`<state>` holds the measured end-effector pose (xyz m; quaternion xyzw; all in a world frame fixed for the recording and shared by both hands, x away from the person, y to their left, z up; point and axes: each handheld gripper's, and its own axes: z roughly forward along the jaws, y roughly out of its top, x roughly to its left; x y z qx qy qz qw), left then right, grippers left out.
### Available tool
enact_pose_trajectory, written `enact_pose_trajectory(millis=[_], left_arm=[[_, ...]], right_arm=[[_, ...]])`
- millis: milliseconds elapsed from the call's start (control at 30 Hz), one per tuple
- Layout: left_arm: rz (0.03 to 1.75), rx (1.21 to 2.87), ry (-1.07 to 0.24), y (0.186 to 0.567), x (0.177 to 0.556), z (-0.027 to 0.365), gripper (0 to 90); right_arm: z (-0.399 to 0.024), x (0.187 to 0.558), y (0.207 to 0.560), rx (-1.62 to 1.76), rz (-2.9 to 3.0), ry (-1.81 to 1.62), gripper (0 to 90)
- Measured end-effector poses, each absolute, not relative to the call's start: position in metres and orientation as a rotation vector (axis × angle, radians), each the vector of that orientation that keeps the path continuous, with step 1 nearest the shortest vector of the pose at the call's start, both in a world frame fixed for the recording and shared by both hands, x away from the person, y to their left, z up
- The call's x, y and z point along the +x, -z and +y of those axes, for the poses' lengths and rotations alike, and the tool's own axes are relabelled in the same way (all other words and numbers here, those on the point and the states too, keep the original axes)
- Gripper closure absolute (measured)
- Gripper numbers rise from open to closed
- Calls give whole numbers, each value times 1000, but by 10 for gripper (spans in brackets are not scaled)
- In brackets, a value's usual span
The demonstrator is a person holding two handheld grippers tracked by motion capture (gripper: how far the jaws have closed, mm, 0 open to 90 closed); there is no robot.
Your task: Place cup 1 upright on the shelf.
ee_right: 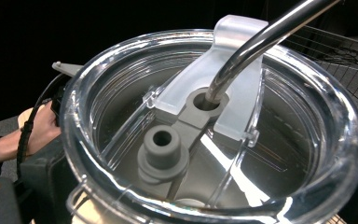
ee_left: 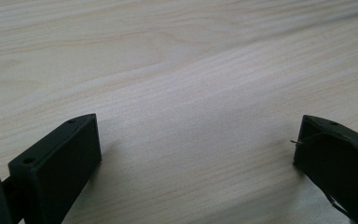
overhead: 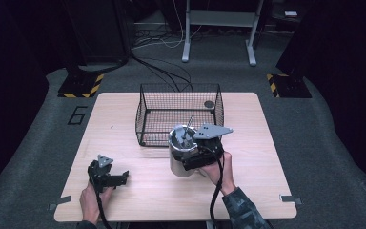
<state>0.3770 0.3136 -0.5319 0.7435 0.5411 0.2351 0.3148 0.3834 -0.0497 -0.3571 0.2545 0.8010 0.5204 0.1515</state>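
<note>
I see my right gripper (overhead: 196,157) near the middle of the wooden table (overhead: 124,143). It is pinching a shiny metal cup (overhead: 180,155) from the side, and its jaws press against the cup's wall. The cup stands upright on the table, just in front of the black wire basket (overhead: 178,113). I cannot tell if the cup touches the basket.

In the right gripper view I look down on the cup's clear lid (ee_right: 214,121). A metal straw (ee_right: 261,39) goes through a hole in the lid and leans up and away. Next to that hole is a small grey spout (ee_right: 162,140).

A small dark round thing (overhead: 209,104) lies in the back right corner of the basket.

My left gripper (overhead: 108,177) rests low on the near left part of the table, well apart from the cup. Its jaws are spread wide, and there is bare wood between them in the left gripper view.
</note>
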Motion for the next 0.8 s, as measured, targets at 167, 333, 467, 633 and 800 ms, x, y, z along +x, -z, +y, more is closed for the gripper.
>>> enact_pose_trajectory(millis=[167,333,467,633,800], left_arm=[[1416,1973,-610,531,377,314,3],[1424,1963,-604,532,377,313,3],[1423,1964,-605,532,377,313,3],[1422,1965,-605,532,377,313,3],[1423,1964,-605,532,377,313,3]], right_arm=[[-46,389,353,734,2297,-1495,33],[-43,395,347,742,2288,-1503,34],[-42,398,342,741,2276,-1506,33],[-41,405,334,745,2260,-1509,34],[-39,412,328,755,2249,-1511,34]])
